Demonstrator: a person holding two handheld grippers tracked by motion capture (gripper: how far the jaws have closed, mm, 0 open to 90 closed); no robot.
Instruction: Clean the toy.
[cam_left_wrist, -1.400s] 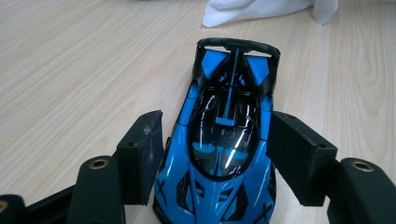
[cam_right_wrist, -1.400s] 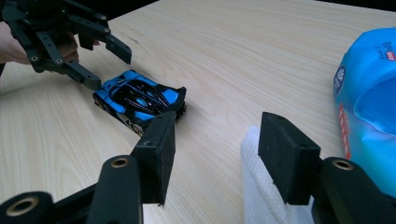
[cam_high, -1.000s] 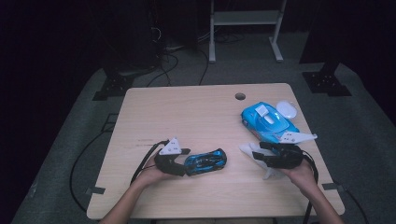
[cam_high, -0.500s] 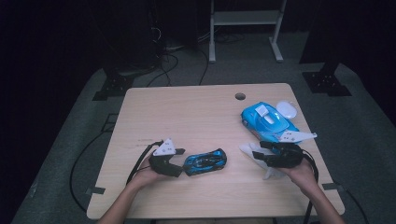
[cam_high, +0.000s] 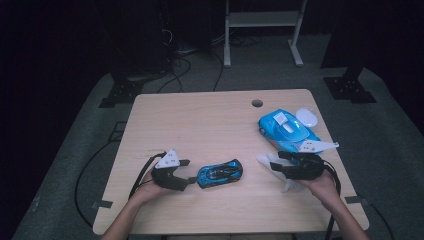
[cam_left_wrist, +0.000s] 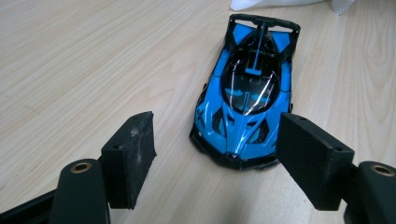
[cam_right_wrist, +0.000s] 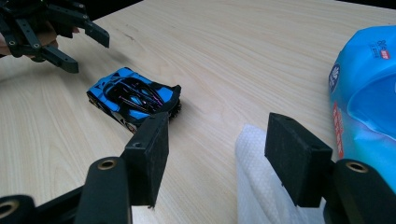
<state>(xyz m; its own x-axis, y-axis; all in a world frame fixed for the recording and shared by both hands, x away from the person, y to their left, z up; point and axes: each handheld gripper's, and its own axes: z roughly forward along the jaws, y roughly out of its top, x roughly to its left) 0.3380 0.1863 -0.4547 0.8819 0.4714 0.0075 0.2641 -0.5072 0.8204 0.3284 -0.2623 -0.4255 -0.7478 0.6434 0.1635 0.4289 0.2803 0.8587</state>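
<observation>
A blue and black toy car sits on the wooden table, near the front. My left gripper is open just left of the car. Its nose lies between the two pads without touching either. My right gripper is open too, to the right of the car, with a white wipe lying on the table under and between its jaws. In the right gripper view the left gripper shows at the top left.
A blue pack of wipes lies at the right, behind my right gripper, with a round white lid beside it. A cable hole is near the table's far edge. Cables trail off the front edge from both grippers.
My left gripper has drawn back to the left, away from the car, which stays in place. The right gripper has barely moved.
</observation>
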